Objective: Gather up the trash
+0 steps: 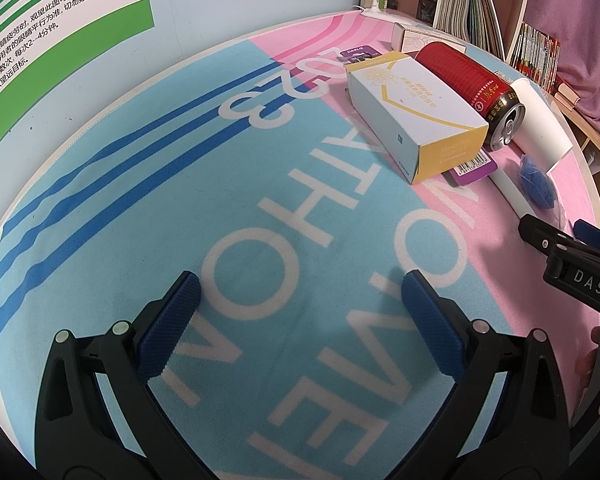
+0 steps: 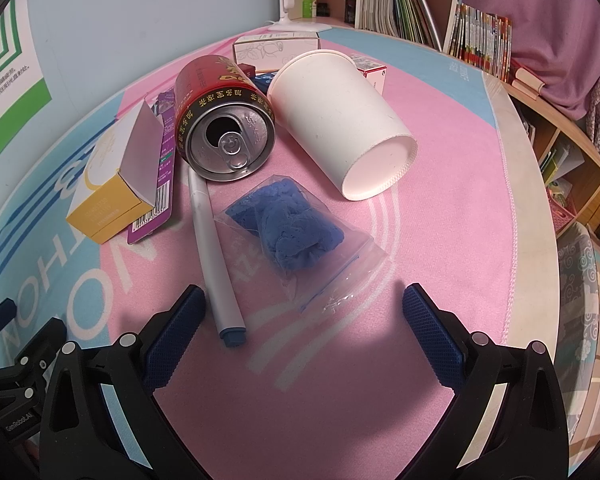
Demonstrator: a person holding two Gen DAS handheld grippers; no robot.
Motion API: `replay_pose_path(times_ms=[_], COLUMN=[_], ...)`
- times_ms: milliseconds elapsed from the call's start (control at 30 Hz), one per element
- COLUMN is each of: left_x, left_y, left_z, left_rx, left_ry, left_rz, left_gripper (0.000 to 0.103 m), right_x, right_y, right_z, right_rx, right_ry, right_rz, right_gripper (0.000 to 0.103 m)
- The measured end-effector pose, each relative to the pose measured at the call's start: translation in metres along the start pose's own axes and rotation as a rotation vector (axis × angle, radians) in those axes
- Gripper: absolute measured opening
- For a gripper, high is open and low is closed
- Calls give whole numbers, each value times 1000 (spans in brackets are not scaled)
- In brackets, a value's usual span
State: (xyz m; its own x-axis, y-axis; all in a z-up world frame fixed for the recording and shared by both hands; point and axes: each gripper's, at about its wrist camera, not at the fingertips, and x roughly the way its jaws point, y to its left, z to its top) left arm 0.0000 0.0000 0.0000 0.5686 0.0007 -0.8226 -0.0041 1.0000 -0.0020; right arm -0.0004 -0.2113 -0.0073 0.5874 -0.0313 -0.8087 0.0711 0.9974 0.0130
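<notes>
A pink-and-blue printed mat [image 2: 440, 216] covers my bench, with bookshelves [image 2: 404, 4] behind. The trash lies in a heap mid-mat. Nearest my right hand-held gripper [image 2: 304, 312], which is spread wide and holding nothing, is a clear zip bag [image 2: 300, 236] of blue putty: soft and slippery, I'd judge, so best pinched across the lump. Just beside it lies a white marker [image 2: 214, 252], then an opened red can [image 2: 224, 120] on its side, light and dentable, touching a tipped paper cup [image 2: 340, 120]. A yellow-white carton [image 2: 112, 176] lies farther left. My left hand-held gripper [image 1: 300, 308], also spread and empty, hovers over bare mat.
</notes>
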Motion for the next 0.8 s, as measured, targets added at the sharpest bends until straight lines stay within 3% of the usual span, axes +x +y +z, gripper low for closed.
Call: replay_pose_path(times_ms=[433,567,800], left_x=[0,-3,-30], left_y=[1,-7,-27], left_z=[1,8,13], left_rx=[-17,-20,3], left_ry=[10,23,13], left_rz=[11,14,-5], left_gripper=[97,97,97], right_x=[0,-12,-45], right_y=[0,-4,-19], right_z=[1,7,26], right_rx=[-27,-53,-156], right_ry=[20,34,-14], right_rz=[13,43,93], right_gripper=[97,97,97])
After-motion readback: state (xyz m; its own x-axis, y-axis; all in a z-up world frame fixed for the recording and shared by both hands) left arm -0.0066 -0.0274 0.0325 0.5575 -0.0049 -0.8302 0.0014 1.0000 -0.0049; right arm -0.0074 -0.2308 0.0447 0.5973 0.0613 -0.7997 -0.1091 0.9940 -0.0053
